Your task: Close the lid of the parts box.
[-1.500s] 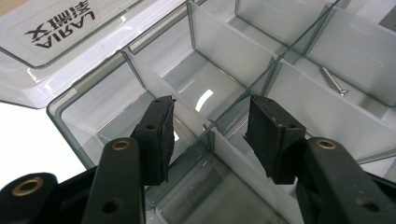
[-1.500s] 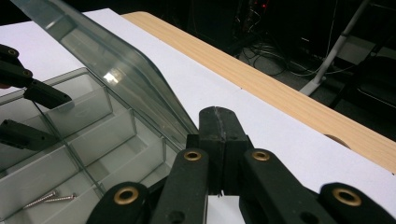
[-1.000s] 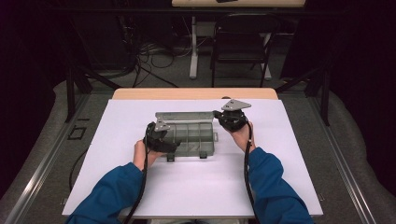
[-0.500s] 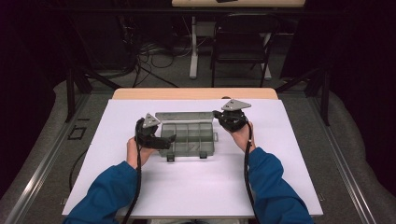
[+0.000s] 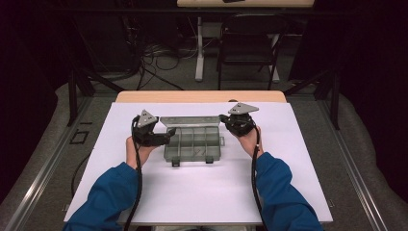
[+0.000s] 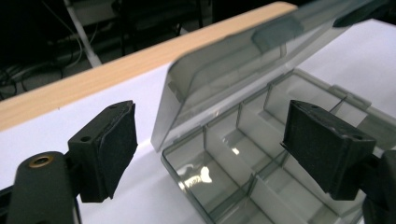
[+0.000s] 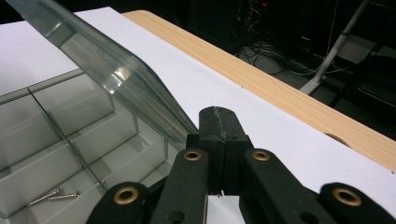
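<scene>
Table [image 5: 202, 192] w/ white sheet over most of the top; bare wood strip shows along the far edge [image 5: 199, 96]. Room around it is dark: grey floor, tangle of cables [image 5: 159, 53] on the floor behind, a white table leg [image 5: 198, 53], a black folding chair [image 5: 248, 45] past the far edge. Metal rail [image 5: 43, 168] runs along the floor at left.

Clear grey compartment box [image 5: 192, 142] sits mid-sheet, approx centre btwn both hands, lid [image 5: 190, 120] tilted up at its far side, two latches at the near edge. In the right gripper view, two small screws [image 7: 51, 196] lie in one compartment.

Left gripper [image 5: 163, 137] is at the box's left end; jaws stand apart and have just been closing a bit, pads [image 6: 114, 144] not pressing on anything, box corner seen btwn them in the left gripper view. Right gripper [image 5: 225, 119] is at the box's far right corner by the lid; jaws clenched together, nothing btwn them, lid edge just beside.

Blue sleeves [image 5: 110, 192] come in from the near edge.
</scene>
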Available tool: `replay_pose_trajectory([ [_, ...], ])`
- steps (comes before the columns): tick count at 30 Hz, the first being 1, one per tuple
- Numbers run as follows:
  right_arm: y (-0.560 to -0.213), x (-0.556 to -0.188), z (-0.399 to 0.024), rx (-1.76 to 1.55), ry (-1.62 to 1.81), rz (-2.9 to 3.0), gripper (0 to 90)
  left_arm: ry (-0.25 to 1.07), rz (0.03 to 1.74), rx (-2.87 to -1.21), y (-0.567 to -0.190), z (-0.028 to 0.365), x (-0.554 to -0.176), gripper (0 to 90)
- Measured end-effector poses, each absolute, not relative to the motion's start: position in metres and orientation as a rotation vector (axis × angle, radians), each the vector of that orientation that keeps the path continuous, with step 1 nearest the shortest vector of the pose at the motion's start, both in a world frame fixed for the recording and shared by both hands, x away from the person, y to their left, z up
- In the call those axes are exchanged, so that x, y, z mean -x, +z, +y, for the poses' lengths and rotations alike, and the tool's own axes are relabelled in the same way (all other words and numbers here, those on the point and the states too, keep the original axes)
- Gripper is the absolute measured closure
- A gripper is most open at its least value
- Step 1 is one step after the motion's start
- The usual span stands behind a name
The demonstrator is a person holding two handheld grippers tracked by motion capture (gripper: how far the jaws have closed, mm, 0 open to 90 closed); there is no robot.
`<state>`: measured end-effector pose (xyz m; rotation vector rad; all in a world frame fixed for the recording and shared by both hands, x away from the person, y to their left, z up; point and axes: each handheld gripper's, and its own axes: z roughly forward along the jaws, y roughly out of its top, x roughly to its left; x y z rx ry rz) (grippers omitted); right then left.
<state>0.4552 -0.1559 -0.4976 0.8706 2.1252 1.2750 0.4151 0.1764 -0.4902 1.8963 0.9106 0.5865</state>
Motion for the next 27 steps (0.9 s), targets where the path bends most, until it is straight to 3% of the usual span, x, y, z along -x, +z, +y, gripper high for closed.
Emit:
replay_pose_trajectory([
  [6, -0.4972, -0.4543, -0.1555, -0.871, 1.27, 2.127, 90.0, 0.607, 0.881, -1.856, -0.4882, 0.1803, -0.4136, 41.8],
  [13, -0.4963, -0.4536, -0.1557, -0.873, 1.265, 2.131, 90.0, 0.627, 0.872, -1.835, -0.4886, 0.1829, -0.4131, 55.2],
  [17, -0.4956, -0.4528, -0.1553, -0.875, 1.259, 2.132, 89.1, 0.645, 0.88, -1.835, -0.4889, 0.1832, -0.413, 59.9],
  [27, -0.4881, -0.4478, -0.161, -0.86, 1.236, 2.129, 75.5, 0.646, 0.875, -1.835, -0.4897, 0.1846, -0.413, 62.2],
])
